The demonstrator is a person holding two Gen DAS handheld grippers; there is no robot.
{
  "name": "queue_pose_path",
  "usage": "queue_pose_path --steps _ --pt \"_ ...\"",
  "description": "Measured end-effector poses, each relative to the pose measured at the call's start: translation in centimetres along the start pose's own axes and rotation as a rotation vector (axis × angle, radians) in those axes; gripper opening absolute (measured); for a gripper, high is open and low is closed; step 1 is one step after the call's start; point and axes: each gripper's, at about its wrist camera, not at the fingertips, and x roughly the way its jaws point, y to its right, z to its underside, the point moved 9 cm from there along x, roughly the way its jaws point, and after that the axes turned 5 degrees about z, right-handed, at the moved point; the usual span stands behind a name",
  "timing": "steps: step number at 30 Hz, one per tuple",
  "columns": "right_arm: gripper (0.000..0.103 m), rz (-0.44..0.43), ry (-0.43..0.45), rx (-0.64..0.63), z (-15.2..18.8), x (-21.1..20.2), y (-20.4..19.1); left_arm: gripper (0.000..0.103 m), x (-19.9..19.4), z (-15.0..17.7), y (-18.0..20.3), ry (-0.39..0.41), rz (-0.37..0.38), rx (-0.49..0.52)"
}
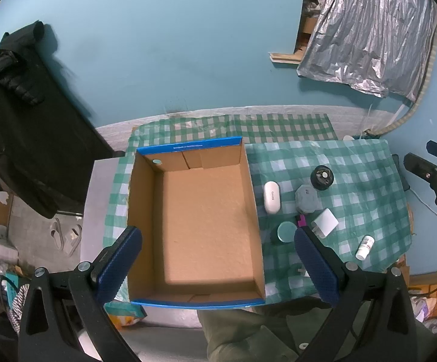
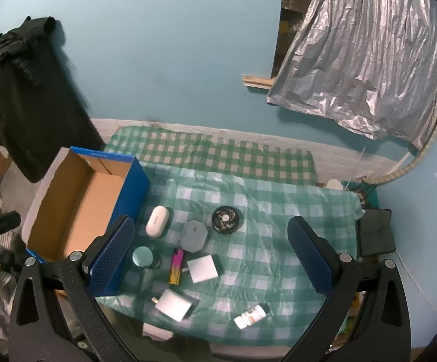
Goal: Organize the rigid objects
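Note:
An empty blue cardboard box [image 1: 146,211] [image 2: 134,187] stands on the left of the checked tablecloth. To its right lie a white oval case [image 1: 271,196] [image 2: 157,220], a black round grinder [image 1: 322,177] [image 2: 226,219], a grey octagonal box [image 1: 306,199] [image 2: 194,236], a teal-lidded jar [image 1: 287,231] [image 2: 142,256], a pink-yellow lighter [image 2: 176,266], two white chargers [image 2: 202,268] [image 2: 174,304] and a small white bottle [image 1: 365,247] [image 2: 251,316]. My left gripper [image 1: 218,267] hangs open above the box. My right gripper [image 2: 210,264] hangs open above the small objects, empty.
The green checked cloth [image 2: 278,241] covers a table against a blue wall. A black garment [image 1: 22,114] hangs at the left. Silver foil sheeting [image 2: 363,60] hangs at the upper right. A dark pad [image 2: 375,232] lies past the table's right edge.

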Motion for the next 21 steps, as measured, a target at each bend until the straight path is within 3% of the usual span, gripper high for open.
queue_pose_path --steps 21 --pt "0.101 -0.006 -0.007 -0.002 0.48 0.10 -0.13 0.102 0.09 0.22 0.55 -0.008 0.004 0.005"
